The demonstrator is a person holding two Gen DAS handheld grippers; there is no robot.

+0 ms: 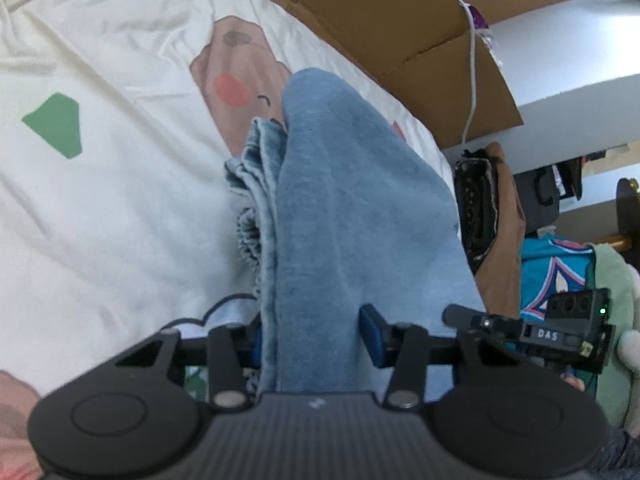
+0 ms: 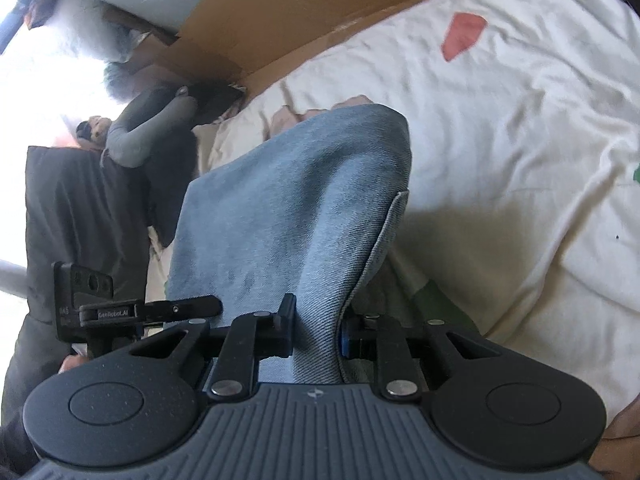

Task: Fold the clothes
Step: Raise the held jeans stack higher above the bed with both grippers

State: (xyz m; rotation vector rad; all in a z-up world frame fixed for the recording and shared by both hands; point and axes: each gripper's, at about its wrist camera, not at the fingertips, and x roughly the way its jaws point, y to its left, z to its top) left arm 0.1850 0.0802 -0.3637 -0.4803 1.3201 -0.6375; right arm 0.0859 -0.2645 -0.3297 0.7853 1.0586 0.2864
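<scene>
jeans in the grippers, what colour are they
Light blue denim jeans, clearest in the left wrist view.

The denim garment (image 1: 320, 208) covers the bedsheet's bear print (image 1: 236, 64) in part. Its lower end is hidden behind each hand-held gripper body. Background clutter (image 2: 132, 128) is blurred, unidentifiable.

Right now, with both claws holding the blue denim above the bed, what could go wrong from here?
1. The left claw pinches a thick bunch of the denim garment with loose folds hanging beside it, so layers may slip out unevenly.
2. The right claw grips only a narrow strip near an edge, a hold that could pull free.
3. The hanging fabric could drag and wrinkle the white bedsheet, spoiling a flat fold.
</scene>
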